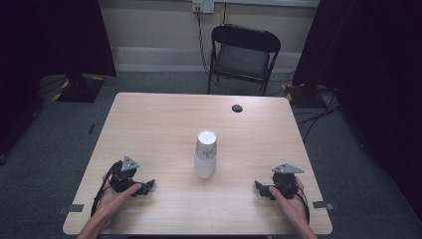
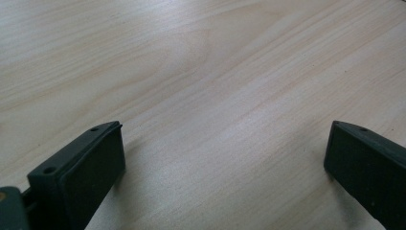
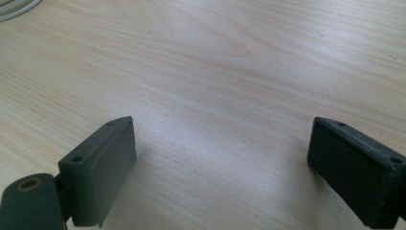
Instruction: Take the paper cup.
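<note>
**Both grippers open and empty on either side of the cup stack**

The left gripper (image 1: 147, 186) rests low on the table (image 1: 149, 124), held in the person's left hand (image 1: 113, 199), and lies well to the left of the stack of paper cups (image 1: 205, 154). Its jaws point toward the stack and stand wide apart. In the left gripper view the left gripper (image 2: 225, 158) has nothing but bare wood grain between its two black jaws, so it is released and grips nothing.

The right gripper (image 1: 261, 189) sits on the opposite side of the cups, about as far from them as the left one, held in the person's right hand (image 1: 291, 201). Its jaws also point inward toward the stack. In the right gripper view the right gripper (image 3: 220, 153) is spread wide over bare tabletop, released and empty; a pale curved edge shows at the top left corner of that view, too little of it to tell what it is.

The stack of paper cups stands upside down near the middle of the table, white, with a small printed mark on its side, apart from both grippers and touched by neither.

Beyond the cups, near the table's far edge, is a round cable hole (image 1: 237, 108). Farther behind the cups, off the table, stands a black folding chair (image 1: 244, 55) against the wall.
</note>
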`<action>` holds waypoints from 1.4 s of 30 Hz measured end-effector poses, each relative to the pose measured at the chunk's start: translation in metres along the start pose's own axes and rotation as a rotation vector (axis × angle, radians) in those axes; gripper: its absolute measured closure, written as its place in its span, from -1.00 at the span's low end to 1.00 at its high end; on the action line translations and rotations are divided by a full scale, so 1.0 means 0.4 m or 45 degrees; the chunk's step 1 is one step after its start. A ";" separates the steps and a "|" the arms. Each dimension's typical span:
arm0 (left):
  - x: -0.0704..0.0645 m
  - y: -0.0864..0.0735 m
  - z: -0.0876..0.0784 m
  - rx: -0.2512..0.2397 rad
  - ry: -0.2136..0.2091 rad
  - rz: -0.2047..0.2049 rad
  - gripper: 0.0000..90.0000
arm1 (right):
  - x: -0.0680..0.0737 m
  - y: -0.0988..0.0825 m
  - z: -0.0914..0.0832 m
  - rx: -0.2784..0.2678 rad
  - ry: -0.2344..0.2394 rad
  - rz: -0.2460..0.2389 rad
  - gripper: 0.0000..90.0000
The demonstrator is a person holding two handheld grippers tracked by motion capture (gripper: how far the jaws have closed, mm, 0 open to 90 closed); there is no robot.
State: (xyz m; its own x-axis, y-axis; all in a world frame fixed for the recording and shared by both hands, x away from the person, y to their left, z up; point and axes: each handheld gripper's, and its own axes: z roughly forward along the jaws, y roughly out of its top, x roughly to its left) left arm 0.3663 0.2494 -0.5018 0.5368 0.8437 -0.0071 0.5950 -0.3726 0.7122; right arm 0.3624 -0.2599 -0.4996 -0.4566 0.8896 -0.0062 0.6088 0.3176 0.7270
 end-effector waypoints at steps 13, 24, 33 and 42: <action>-0.016 0.012 -0.018 0.033 -0.041 -0.007 -0.59 | 0.000 0.000 -0.001 0.000 0.002 -0.002 -0.80; -0.087 0.064 -0.073 -0.178 -0.238 0.063 -0.48 | 0.000 -0.001 -0.001 0.000 0.005 -0.004 -0.80; -0.138 0.101 -0.093 -0.254 -0.328 0.107 -0.43 | 0.000 -0.001 -0.001 0.000 0.006 -0.005 -0.80; -0.156 0.137 -0.113 -0.314 -0.364 0.132 -0.41 | 0.000 -0.001 -0.001 0.000 0.006 -0.005 -0.80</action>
State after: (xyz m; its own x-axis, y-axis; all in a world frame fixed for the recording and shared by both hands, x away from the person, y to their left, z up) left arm 0.3384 0.1939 -0.4304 0.7522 0.6519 -0.0965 0.3858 -0.3169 0.8665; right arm 0.3621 -0.2602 -0.4996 -0.4620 0.8868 -0.0059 0.6073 0.3212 0.7267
